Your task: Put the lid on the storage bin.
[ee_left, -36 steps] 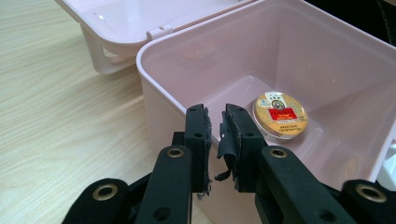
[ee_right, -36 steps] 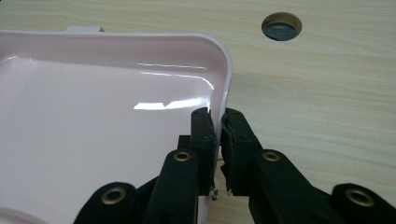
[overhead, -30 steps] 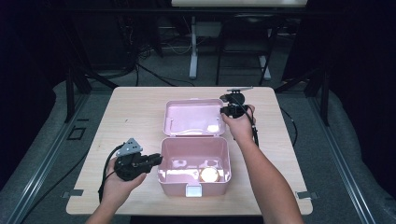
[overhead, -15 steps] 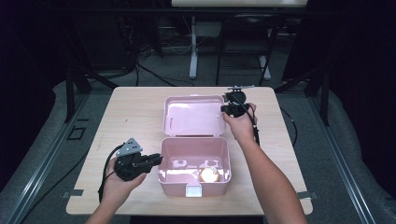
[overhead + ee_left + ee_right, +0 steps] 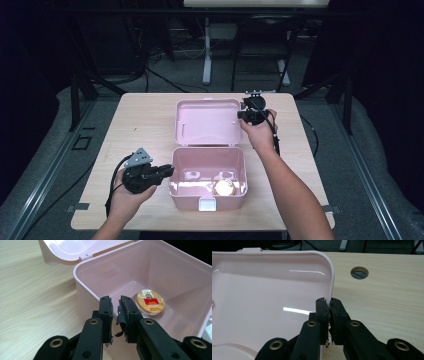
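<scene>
While lid (image 5: 207, 121) stands open, tin (image 5: 150, 302) inside box (image 5: 207, 199)

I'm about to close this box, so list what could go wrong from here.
1. The right hand-held gripper pinches only the lid's thin rim near a corner; it may slip as the lid swings.
2. The left hand-held gripper grips the box wall; the closing lid could land on it.
3. The tin lies loose inside and may slide.

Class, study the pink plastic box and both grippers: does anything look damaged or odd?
Yes. The black pad lining on the left gripper is torn, a ragged strip curling into the gap. The pink plastic box looks intact.
</scene>
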The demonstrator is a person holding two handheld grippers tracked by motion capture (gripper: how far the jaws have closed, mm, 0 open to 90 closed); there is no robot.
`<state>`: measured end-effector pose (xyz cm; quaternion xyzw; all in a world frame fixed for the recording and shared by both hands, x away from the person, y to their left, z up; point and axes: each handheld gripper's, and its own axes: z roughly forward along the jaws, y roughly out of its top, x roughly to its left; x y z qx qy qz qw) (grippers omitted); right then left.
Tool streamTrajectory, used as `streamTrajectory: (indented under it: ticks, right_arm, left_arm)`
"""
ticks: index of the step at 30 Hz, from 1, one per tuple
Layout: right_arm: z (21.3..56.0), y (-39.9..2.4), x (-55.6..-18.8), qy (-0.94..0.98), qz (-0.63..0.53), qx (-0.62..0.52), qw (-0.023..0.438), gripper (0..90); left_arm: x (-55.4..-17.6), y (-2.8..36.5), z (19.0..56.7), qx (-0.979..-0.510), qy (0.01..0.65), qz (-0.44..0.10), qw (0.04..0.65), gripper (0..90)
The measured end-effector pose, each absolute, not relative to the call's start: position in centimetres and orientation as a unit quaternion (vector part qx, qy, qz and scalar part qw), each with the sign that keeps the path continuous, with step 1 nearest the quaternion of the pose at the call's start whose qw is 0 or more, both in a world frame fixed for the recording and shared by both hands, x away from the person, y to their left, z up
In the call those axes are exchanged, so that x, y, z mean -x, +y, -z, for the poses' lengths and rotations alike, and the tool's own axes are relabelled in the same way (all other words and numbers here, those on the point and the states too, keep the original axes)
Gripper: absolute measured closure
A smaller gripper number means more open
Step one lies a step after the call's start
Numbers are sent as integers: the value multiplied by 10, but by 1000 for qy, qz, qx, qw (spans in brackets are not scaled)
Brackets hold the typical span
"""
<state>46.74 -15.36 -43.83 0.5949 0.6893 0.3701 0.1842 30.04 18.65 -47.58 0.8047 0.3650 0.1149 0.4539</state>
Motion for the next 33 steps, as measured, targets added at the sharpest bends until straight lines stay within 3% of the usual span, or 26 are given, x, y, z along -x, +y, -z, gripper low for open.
streamTrajectory:
  ticks: [33]
  right_arm:
    - [401, -162, -424, 690, -421, -547, 217, 875]
  left_arm:
    - [-300, 186, 476, -804, 367, -116, 454, 796]
